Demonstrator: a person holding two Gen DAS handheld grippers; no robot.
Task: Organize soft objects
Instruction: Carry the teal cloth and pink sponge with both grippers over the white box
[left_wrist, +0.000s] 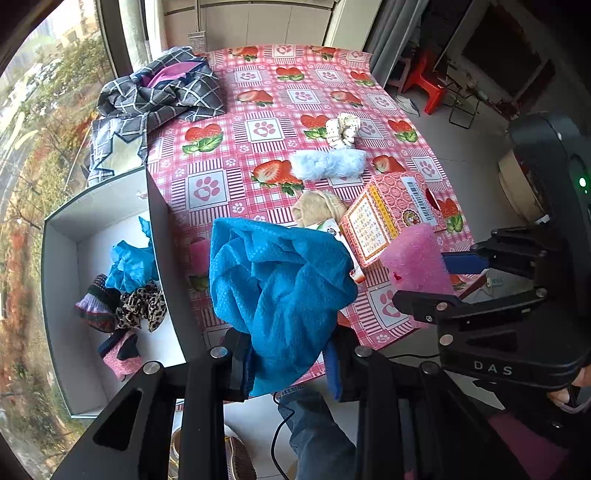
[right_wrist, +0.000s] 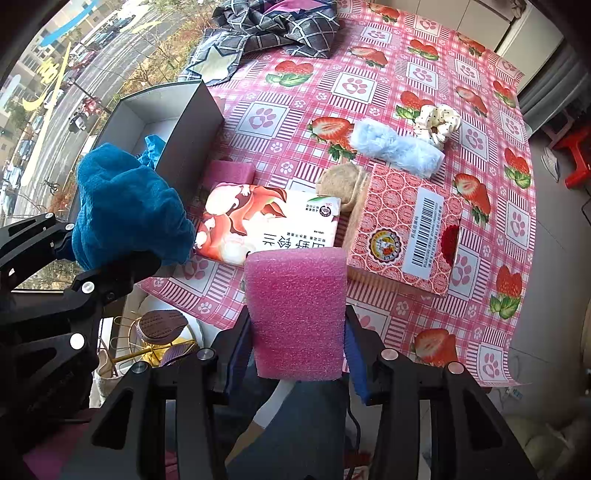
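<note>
The left gripper (left_wrist: 288, 354) points steeply down over the table's near edge, its jaws pinched tight on a bunched blue cloth (left_wrist: 280, 280) that hangs beside the open white box (left_wrist: 59, 266) at the table's left edge. The right gripper (right_wrist: 295, 354) points straight down at the same near edge, its jaws clamped on the sides of a pink foam block (right_wrist: 295, 314). Its body reads "DAS" in the left wrist view. On the table (right_wrist: 369, 85) lie a red patterned box (right_wrist: 402, 221) with a barcode label and a tissue pack (right_wrist: 266, 225) printed with Chinese characters too small to read.
</note>
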